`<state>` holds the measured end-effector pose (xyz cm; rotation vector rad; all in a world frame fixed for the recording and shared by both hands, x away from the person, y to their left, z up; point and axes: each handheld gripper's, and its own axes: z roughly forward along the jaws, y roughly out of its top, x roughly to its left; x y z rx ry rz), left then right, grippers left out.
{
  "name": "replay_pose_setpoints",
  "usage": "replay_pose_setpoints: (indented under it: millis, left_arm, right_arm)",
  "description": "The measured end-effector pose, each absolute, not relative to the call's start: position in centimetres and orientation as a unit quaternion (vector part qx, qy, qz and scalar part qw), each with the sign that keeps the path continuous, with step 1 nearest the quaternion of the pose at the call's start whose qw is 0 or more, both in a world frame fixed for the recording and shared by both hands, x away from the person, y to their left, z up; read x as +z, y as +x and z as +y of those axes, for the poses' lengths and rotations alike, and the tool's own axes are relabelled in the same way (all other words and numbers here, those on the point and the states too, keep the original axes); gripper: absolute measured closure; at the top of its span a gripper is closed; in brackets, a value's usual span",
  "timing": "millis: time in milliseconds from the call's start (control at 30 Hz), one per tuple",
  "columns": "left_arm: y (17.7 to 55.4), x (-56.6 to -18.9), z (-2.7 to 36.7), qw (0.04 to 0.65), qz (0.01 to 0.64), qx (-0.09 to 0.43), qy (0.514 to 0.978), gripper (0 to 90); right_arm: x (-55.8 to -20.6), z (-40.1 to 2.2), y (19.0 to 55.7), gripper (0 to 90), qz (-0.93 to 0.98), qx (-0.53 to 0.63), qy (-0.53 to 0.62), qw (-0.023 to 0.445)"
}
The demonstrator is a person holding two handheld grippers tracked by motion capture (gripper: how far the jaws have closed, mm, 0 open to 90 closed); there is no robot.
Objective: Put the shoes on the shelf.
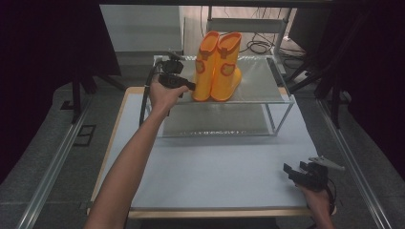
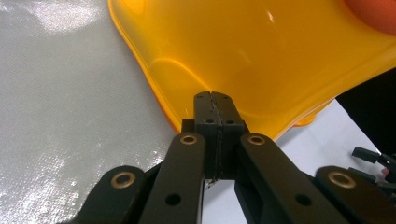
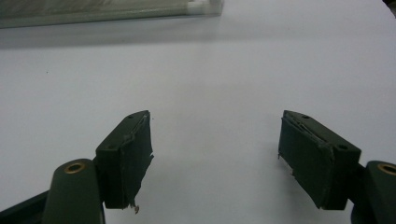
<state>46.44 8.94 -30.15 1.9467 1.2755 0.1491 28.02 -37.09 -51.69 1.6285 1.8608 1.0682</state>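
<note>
L gripper [image 1: 188,86], jaws clenched with nothing between, sits upper-left of frame just left of the upright boots [image 1: 218,67]; R gripper [image 1: 298,172] released, lower right, well apart.

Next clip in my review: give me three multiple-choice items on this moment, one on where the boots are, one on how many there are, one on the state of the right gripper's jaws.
1. Where do the orange boots stand?
A. on the top shelf of the rack
B. on the table
C. on the floor

2. How many boots are there?
A. one
B. two
C. three

3. How do the right gripper jaws stand?
A. shut on a boot
B. shut on nothing
C. open over bare table

Key: 1 A, both stand upright on the rack's upper mesh shelf; 2 B, a pair side by side; 3 C, its pads stand wide apart with nothing between them.
</note>
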Motion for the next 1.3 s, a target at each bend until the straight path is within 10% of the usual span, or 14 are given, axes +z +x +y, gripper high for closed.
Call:
replay_pose_setpoints:
  millis: [1300]
  left_arm:
    - [45.9, -30.8, 5.7, 0.396, 0.494, 0.043, 0.773, 90.0]
  right_arm:
    - [-51.5, -37.0, 27.9, 25.4, 0.675, 0.390, 0.586, 0.221]
